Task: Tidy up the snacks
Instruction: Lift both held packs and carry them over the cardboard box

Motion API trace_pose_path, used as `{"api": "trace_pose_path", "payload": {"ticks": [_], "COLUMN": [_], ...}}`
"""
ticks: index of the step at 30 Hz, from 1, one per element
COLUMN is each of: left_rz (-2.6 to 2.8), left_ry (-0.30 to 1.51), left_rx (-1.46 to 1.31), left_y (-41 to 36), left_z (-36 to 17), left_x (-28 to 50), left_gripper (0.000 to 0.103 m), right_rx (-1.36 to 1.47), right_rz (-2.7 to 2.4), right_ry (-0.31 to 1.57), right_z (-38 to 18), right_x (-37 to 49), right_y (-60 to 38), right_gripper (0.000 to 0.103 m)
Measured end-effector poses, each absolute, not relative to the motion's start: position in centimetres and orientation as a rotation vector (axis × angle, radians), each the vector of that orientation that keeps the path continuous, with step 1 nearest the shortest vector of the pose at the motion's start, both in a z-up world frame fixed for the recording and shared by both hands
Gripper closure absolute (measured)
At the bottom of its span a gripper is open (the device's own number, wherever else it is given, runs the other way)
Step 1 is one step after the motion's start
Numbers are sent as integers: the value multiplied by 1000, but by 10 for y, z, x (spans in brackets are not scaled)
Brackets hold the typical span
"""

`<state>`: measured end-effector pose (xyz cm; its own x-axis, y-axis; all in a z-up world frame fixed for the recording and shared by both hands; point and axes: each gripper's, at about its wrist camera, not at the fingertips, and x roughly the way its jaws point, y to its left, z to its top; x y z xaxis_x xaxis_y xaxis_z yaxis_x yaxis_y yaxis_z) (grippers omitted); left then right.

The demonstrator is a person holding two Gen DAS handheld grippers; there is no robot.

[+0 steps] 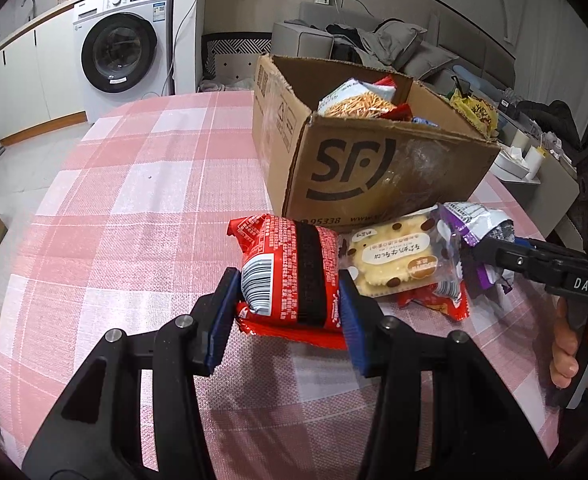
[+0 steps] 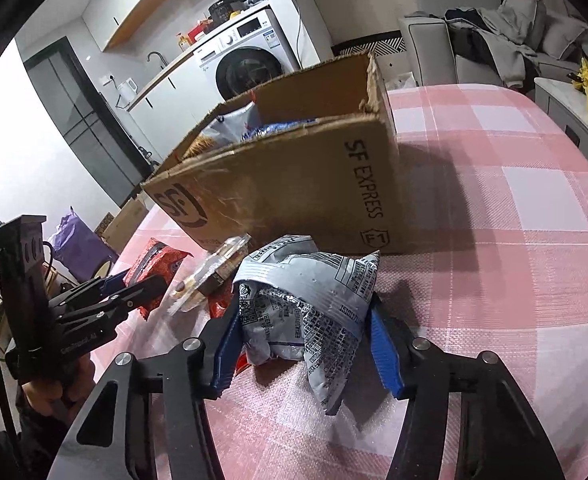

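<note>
The left gripper (image 1: 290, 312) is seen nearest in the left wrist view, w/ its blue pads pressed on both sides of a red snack pack (image 1: 290, 276); the pack is held just above the pink checked tablecloth (image 1: 134, 208), barcode side up. In the right wrist view the right gripper (image 2: 306, 344) is set around a crumpled grey-silver snack bag (image 2: 306, 300): the left pad is touching the bag, the right pad is at the bag's corner, so a grip is shown, w/ the bag's lower end resting on the cloth.

Just beyond, betw. the two grippers, a clear-wrapped biscuit pack (image 1: 394, 264) is lying on the table, w/ another red wrapper (image 1: 430, 300) partly under it. A person's hand (image 1: 574, 348) is seen on the right gripper's handle at the frame edge.

Further back, an open cardboard box (image 1: 374, 168) marked SF is standing on the table, near the loose snacks; several snack bags (image 1: 358, 100) are already inside.

Farthest off, a washing machine (image 1: 122, 48) is set under a counter, and a grey sofa (image 1: 406, 44) is piled w/ clothes.
</note>
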<state>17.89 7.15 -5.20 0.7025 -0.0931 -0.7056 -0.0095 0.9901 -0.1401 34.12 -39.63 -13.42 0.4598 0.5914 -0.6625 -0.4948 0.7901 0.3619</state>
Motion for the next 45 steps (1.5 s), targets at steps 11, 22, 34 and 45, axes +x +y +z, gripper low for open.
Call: {"api": "trace_pose_path", "payload": {"ticks": [11,22,34,45], "left_rz": [-67,-82,-67,-66], "left_ry": [712,623,570,526], "left_rx": [-125,-112,-63,-71], "left_y": [64,56,44,43], "left_z": [-19,22,55,89], "left_x": [157,130,113,119], "left_gripper": [58,58,58,58], "right_rx": [126,121,118,100], "right_rz": [676,685,687,694], "right_ry": [804,724,675,615], "right_z": [-109,-76,-50,-20], "right_x": [326,310,305,306], "right_y": [-408,-413,-417,-412], "right_gripper": [45,45,45,45]}}
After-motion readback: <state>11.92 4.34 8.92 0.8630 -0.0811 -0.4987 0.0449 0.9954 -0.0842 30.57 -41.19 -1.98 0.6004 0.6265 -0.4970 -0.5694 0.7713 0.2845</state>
